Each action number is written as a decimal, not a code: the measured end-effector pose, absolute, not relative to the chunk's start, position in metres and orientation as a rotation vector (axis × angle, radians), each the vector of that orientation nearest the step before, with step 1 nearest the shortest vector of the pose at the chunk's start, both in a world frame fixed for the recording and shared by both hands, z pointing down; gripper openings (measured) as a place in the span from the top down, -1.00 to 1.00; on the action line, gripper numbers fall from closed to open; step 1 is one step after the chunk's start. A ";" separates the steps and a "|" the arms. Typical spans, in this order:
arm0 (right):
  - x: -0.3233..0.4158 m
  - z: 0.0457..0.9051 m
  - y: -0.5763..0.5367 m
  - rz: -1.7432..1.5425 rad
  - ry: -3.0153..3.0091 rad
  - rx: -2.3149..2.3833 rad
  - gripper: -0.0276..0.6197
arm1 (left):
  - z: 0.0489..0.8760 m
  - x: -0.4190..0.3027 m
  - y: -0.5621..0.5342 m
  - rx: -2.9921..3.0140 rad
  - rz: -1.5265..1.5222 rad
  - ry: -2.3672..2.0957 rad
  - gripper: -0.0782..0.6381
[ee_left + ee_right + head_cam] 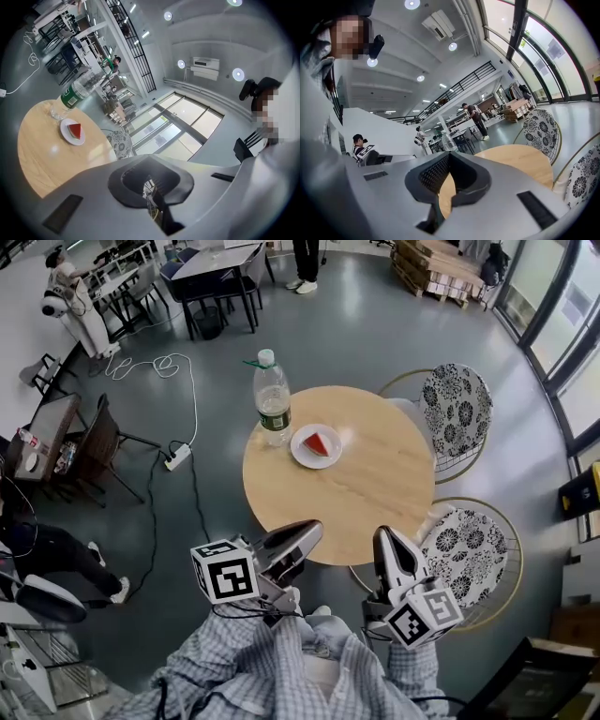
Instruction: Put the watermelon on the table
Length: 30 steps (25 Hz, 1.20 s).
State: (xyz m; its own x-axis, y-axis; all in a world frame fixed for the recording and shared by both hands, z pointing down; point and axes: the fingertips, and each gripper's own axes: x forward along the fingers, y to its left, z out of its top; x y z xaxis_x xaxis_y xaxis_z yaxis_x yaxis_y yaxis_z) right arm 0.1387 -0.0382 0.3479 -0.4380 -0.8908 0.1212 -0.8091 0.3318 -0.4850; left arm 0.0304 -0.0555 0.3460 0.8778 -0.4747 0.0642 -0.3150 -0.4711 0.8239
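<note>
A watermelon slice (318, 443) lies on a plate (298, 452) on the round tabletop (375, 488), just beside an upright bottle (272, 399). We hold the left gripper (306, 534) and the right gripper (385, 544) near our chest, well short of the slice, with the fingers together on nothing. On the reach in, we judge the left gripper could topple the bottle, or a hard pinch could crush the slice.
</note>
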 end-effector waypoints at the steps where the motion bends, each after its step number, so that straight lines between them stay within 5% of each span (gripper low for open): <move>1: 0.137 0.345 -0.040 -0.722 2.423 -1.559 0.89 | 0.344 0.030 -0.057 2.108 -0.213 -0.562 0.76; 30: 0.104 0.340 -0.058 -0.773 2.424 -1.496 0.89 | 0.337 0.006 -0.069 2.132 -0.249 -0.526 0.76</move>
State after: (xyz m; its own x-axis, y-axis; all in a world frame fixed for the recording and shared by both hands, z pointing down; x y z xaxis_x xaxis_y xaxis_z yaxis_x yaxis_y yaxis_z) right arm 0.1040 -0.0581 0.3396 -0.4728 -0.8746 0.1075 -0.7753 0.3549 -0.5223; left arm 0.0063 -0.0693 0.3372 0.8893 -0.4569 0.0172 -0.2761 -0.5065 0.8168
